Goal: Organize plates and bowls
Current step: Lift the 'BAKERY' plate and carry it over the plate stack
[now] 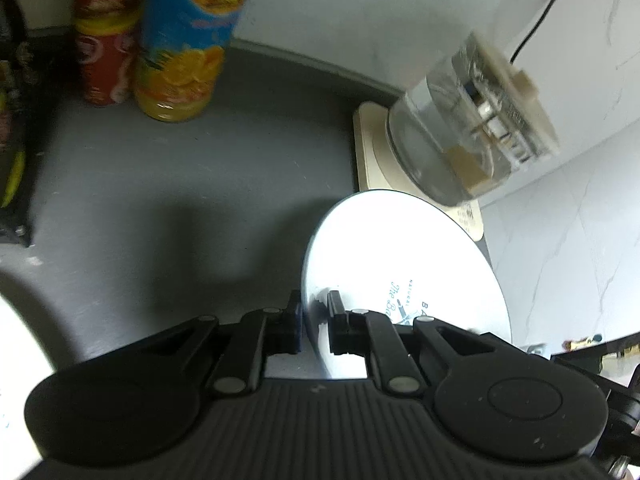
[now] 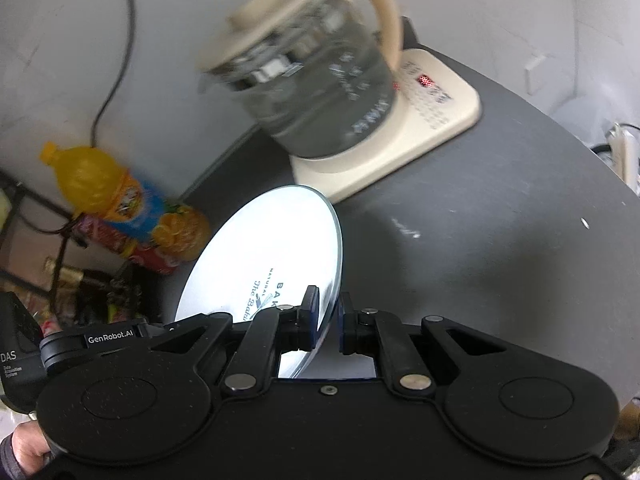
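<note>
A white plate [image 1: 400, 248] with blue lettering is held tilted above the dark grey counter [image 1: 180, 184]. My left gripper [image 1: 315, 320] is shut on its near rim, one pad on each face. In the right wrist view the same plate [image 2: 272, 240] leans left, and my right gripper [image 2: 328, 316] pinches its lower right rim. The left gripper's body shows at the lower left of that view, under the plate; its fingertips are hidden there. No bowl is in view.
A glass kettle [image 2: 316, 92] on a cream base [image 2: 420, 132] stands just behind the plate, by the wall. An orange juice bottle [image 1: 188, 48] and a red can [image 1: 106, 60] stand to the left. A black rack [image 2: 24, 208] sits further left.
</note>
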Available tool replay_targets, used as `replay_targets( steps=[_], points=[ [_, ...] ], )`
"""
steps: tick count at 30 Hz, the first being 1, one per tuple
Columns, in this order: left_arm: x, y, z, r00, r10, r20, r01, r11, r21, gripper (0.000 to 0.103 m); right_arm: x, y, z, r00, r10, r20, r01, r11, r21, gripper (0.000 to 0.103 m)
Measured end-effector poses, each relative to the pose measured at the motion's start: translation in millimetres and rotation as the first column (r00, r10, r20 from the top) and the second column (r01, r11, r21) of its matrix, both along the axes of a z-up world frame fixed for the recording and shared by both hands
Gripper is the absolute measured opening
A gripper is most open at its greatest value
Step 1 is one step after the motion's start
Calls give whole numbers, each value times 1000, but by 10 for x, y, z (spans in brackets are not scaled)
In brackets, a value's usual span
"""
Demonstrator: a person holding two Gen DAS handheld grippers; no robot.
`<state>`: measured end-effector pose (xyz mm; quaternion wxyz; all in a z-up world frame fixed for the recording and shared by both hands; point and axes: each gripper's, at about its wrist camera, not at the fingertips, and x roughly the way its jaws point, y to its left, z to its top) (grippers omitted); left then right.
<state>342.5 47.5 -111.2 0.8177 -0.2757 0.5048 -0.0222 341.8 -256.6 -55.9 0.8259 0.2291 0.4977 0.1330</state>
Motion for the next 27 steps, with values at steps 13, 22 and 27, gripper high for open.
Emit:
replay_targets(
  steps=[13, 22, 27],
  points=[
    [-733, 437, 302, 980, 193, 35, -194, 981, 4, 10, -182, 543, 227, 983, 178, 45, -179, 983, 30, 9],
    [-1287, 829, 379, 946, 322, 33, -323, 946, 20, 10, -371, 1049, 257, 953, 301, 47, -303, 951, 57, 9],
    [-1562, 1029, 371, 922, 387, 25, -387, 922, 21, 10, -464, 1326, 250, 931, 364, 38, -366, 929, 60, 9]
  ],
)
